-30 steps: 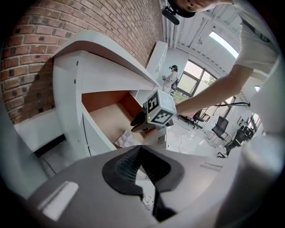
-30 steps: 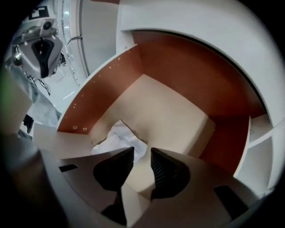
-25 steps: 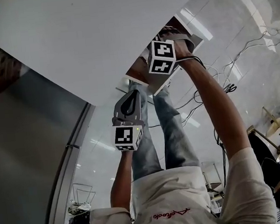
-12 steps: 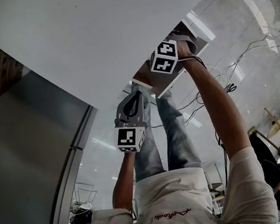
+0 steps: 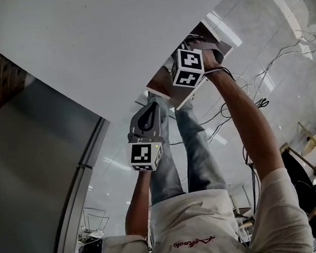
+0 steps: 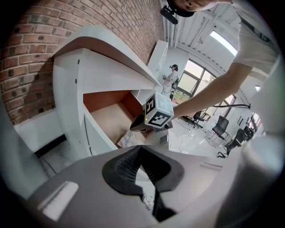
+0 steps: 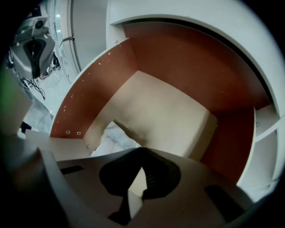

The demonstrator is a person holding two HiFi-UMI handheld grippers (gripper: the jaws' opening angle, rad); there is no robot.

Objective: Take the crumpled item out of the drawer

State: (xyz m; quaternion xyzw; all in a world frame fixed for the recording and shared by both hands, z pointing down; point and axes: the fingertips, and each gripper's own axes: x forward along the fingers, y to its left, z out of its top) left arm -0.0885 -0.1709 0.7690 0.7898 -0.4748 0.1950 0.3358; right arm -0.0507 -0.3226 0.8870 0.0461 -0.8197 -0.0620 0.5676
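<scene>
One drawer (image 7: 104, 78) stands open in a white cabinet (image 6: 71, 89) set against a brick wall (image 6: 35, 44). Its inner walls are red-brown and its bottom is pale. It holds a crumpled white item (image 7: 111, 139), which lies on the bottom in the near left corner as the right gripper view has it, close to the front panel and the side wall. The right gripper (image 7: 141, 150) has its jaws closed tip to tip with nothing between them. It sits over the drawer's front edge with the tips just beside the item; contact can't be told. The left gripper (image 6: 140, 148) is also clenched and empty. It is well apart from the drawer and points toward it. In the left gripper view, the right gripper's marker cube (image 6: 158, 111) hangs over the open drawer, and the item shows just under that gripper's nose. In the head view the person's right arm (image 5: 247, 125) stretches out to the drawer, and the left gripper is nearer the body.
</scene>
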